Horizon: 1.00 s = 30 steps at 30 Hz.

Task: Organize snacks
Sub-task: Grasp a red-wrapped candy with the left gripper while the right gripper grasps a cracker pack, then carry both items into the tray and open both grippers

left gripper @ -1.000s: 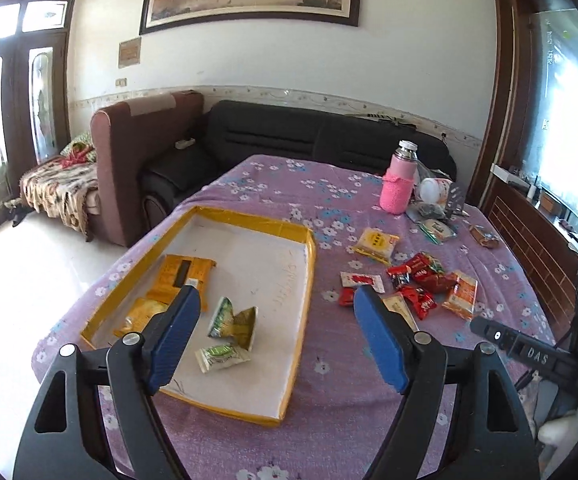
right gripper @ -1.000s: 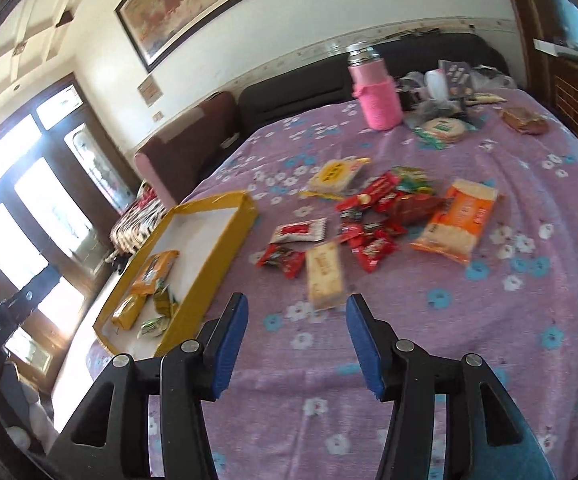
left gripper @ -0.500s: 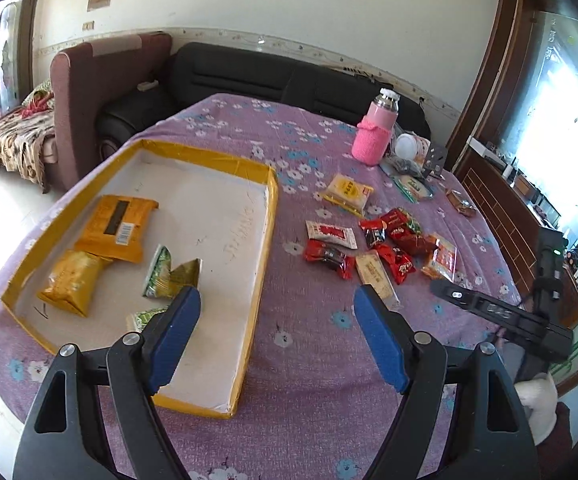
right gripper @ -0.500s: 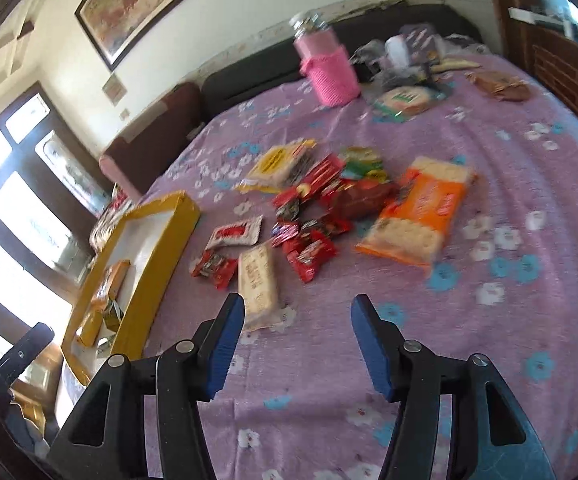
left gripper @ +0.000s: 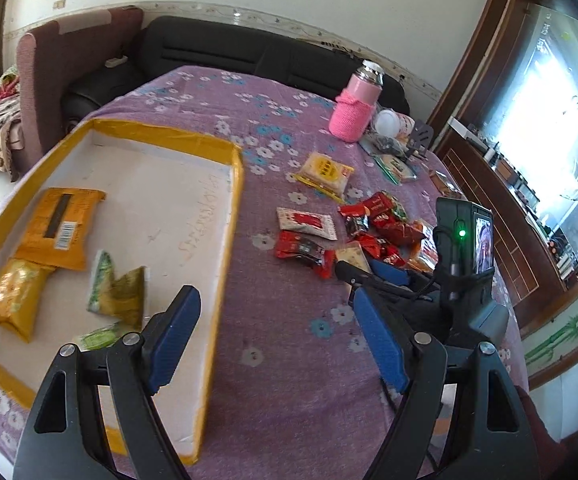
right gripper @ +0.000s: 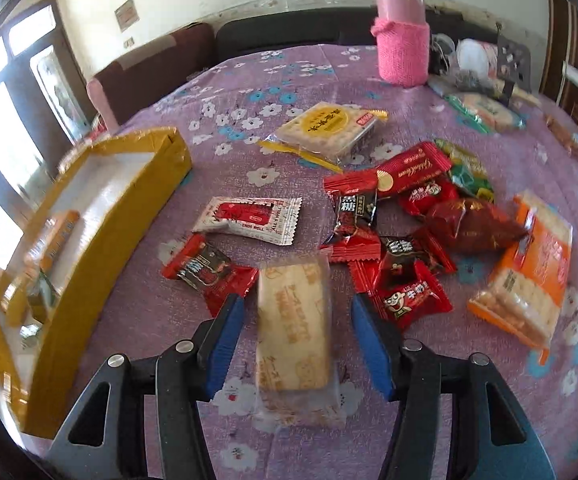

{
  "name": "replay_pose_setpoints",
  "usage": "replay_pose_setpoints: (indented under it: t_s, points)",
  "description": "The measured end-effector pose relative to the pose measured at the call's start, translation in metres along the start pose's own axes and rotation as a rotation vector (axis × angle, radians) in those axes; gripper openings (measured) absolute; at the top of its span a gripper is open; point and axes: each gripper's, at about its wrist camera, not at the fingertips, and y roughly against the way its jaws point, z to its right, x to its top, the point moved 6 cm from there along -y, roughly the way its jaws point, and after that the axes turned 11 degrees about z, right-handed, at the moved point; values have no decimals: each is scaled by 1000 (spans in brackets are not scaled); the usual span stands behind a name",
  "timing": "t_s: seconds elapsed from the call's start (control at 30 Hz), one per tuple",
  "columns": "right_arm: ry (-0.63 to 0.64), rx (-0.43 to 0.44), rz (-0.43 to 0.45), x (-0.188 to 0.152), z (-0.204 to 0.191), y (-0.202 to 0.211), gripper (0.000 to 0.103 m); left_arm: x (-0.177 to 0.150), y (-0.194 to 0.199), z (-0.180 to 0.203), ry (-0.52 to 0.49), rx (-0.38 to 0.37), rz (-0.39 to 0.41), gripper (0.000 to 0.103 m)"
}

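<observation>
a: while the right gripper (right gripper: 295,322) comes down over the loose pile, where does it stand?

b: i have it straddling the pale biscuit pack (right gripper: 293,324), which lies flat on the purple cloth (right gripper: 289,80) at the near edge of the pile. its jaws have just been closing, the pack between them, but the pads (right gripper: 225,342) sit a little off either long side. no pinch yet, by my reading.

a: why that pack?

b: it's the nearest and lies lengthwise to me, so i can take it by its narrow width. red candies (right gripper: 409,296) crowd its right side, so a drift could catch one.

a: and the left?

b: the left gripper (left gripper: 277,340) hangs spread and empty over the tray's yellow right rim (left gripper: 225,264), likely waiting.

a: the tray?

b: the tray (left gripper: 149,136) sits left of the pile with a few packets (left gripper: 59,228) already in it, so i judge the sorting is partly done.
</observation>
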Motion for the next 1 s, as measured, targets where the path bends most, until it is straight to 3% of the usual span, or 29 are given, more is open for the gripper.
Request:
replay_pose_setpoints:
  t_s: [0.03,0.23,0.37,0.47,0.53,0.6,0.83,0.87,0.9,0.93,1.0]
  points:
    - [0,6,5,-1,2,2,34,-1,-6,3,2,-8,-14,79]
    - [-113,62,20,-6,29,16,34,-1,-34,12,58,-50,-77,79]
    - [-206,124,50,-11,46,25,34,-3,-61,26,39,-51,-118,79]
    - [-241,141,52,-9,51,27,34,-2,-82,39,-40,-12,-125,79]
    - [-254,150,50,-9,52,28,34,0,-99,42,-93,39,-129,70]
    - [-260,151,56,-8,53,29,34,2,-115,39,-100,76,-150,69]
    - [-270,155,56,-8,54,29,34,-8,-142,40,-147,98,-186,68]
    - [-273,152,57,-8,54,29,34,-8,-141,42,-174,95,-157,68]
    - [-274,150,58,-8,55,29,34,-11,-140,43,-191,96,-152,65]
    - [-273,147,59,-7,55,29,34,-11,-138,44,-205,97,-142,53]
    - [-271,146,60,-7,55,30,34,-12,-136,46,-205,74,-137,52]
